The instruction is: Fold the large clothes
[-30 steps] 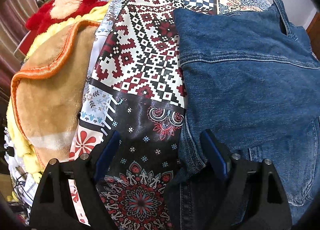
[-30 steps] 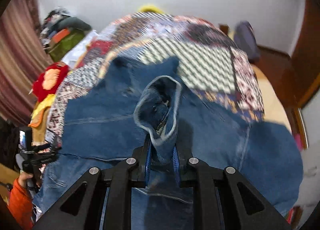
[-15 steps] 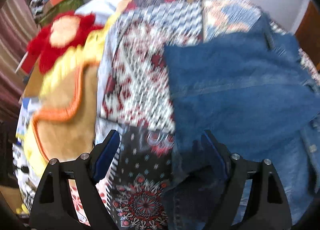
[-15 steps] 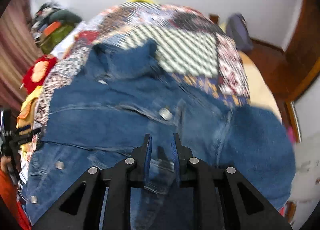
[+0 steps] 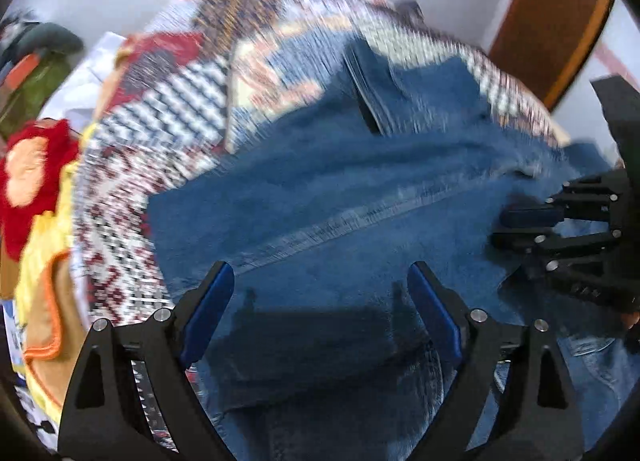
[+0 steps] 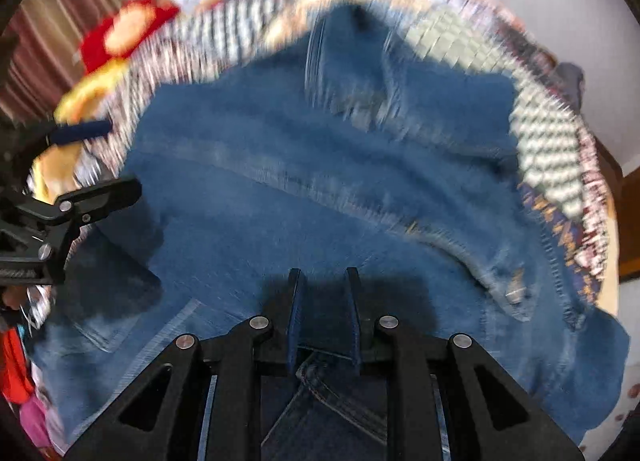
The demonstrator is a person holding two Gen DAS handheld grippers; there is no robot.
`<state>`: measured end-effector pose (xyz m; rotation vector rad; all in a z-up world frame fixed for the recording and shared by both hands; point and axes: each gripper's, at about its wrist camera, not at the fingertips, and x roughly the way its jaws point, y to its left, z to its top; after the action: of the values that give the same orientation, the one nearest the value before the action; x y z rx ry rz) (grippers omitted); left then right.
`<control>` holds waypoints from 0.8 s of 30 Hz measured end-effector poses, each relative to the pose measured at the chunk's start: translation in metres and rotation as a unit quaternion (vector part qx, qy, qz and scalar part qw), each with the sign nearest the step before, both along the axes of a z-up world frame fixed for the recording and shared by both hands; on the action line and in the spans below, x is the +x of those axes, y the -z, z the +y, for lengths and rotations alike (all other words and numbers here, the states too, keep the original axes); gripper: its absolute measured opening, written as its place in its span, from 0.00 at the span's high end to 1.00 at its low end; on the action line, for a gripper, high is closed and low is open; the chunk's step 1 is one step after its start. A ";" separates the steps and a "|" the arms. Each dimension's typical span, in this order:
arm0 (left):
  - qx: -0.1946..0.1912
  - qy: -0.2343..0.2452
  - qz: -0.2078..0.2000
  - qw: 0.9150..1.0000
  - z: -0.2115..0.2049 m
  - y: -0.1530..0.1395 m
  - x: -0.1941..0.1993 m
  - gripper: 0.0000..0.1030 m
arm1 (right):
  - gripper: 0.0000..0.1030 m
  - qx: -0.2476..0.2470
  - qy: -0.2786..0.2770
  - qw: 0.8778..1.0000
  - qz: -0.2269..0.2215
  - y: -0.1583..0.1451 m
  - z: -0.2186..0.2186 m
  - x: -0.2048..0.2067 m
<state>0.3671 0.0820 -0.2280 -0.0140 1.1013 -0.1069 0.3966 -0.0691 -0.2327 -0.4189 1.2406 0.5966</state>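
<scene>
A blue denim jacket (image 5: 340, 197) lies spread on a patterned bedspread (image 5: 192, 109); it also fills the right wrist view (image 6: 320, 189). My left gripper (image 5: 320, 301) is open and empty, hovering over the jacket's near left part. My right gripper (image 6: 322, 301) has its jaws close together, with a denim fold (image 6: 320, 369) lying between the finger bases. The right gripper shows at the right edge of the left wrist view (image 5: 520, 227). The left gripper shows at the left of the right wrist view (image 6: 96, 161). Both views are motion-blurred.
A red and orange plush toy (image 5: 28, 177) and a tan blanket with orange trim (image 5: 48, 301) lie left of the jacket. Piled clothes (image 5: 36, 61) sit at the far left. A brown wooden door (image 5: 548, 21) stands at the back right.
The right gripper has laid down the raised sleeve it held and dropped low over the jacket. The left gripper has swung right, from the bedspread edge to over the denim.
</scene>
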 end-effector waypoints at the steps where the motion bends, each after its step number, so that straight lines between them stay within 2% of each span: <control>1: -0.007 0.004 0.014 1.000 -0.003 0.011 0.004 0.14 | 0.84 -0.009 -0.007 1.000 -0.003 0.008 0.002 -0.001; 4: -0.012 0.006 0.037 0.999 -0.009 0.033 0.011 0.13 | 0.84 -0.023 -0.032 0.999 -0.026 0.010 0.001 -0.008; 6: -0.027 -0.003 0.030 0.999 -0.007 0.035 0.010 0.11 | 0.84 -0.036 -0.032 0.998 -0.027 0.012 -0.002 -0.009; 8: -0.039 -0.009 0.032 0.999 -0.004 0.037 0.011 0.09 | 0.84 -0.028 -0.025 0.999 -0.024 0.013 -0.007 -0.007; 11: -0.040 -0.010 0.028 0.999 -0.003 0.039 0.008 0.09 | 0.80 -0.025 -0.018 0.999 -0.019 0.012 -0.012 -0.004; 12: -0.035 -0.009 0.026 0.999 -0.004 0.039 0.006 0.09 | 0.71 -0.029 -0.016 0.999 -0.022 0.012 -0.013 -0.003; 13: -0.030 -0.008 0.023 0.999 -0.004 0.038 0.003 0.09 | 0.53 -0.042 -0.011 0.998 -0.034 0.012 -0.015 -0.003; 14: -0.027 -0.007 0.020 0.999 -0.005 0.038 0.000 0.08 | 0.40 -0.059 -0.006 0.997 -0.051 0.013 -0.015 -0.002; 15: -0.022 -0.007 0.018 1.000 -0.005 0.039 -0.003 0.07 | 0.20 -0.075 0.000 0.995 -0.071 0.013 -0.018 -0.002; 16: -0.019 -0.009 0.016 1.000 -0.005 0.040 -0.006 0.05 | 0.17 -0.073 0.003 0.994 -0.076 0.013 -0.023 -0.002; 21: -0.029 -0.026 0.023 0.999 0.003 0.040 -0.025 0.05 | 0.17 -0.010 0.046 0.999 -0.023 0.000 -0.056 0.004; 24: -0.004 -0.034 0.021 0.999 0.003 0.033 -0.035 0.05 | 0.17 0.024 0.066 0.997 -0.034 -0.026 -0.078 -0.003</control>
<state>0.3322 0.0851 -0.2607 -0.0606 1.1417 -0.0507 0.3935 -0.1476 -0.2070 -0.3117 1.1767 0.4935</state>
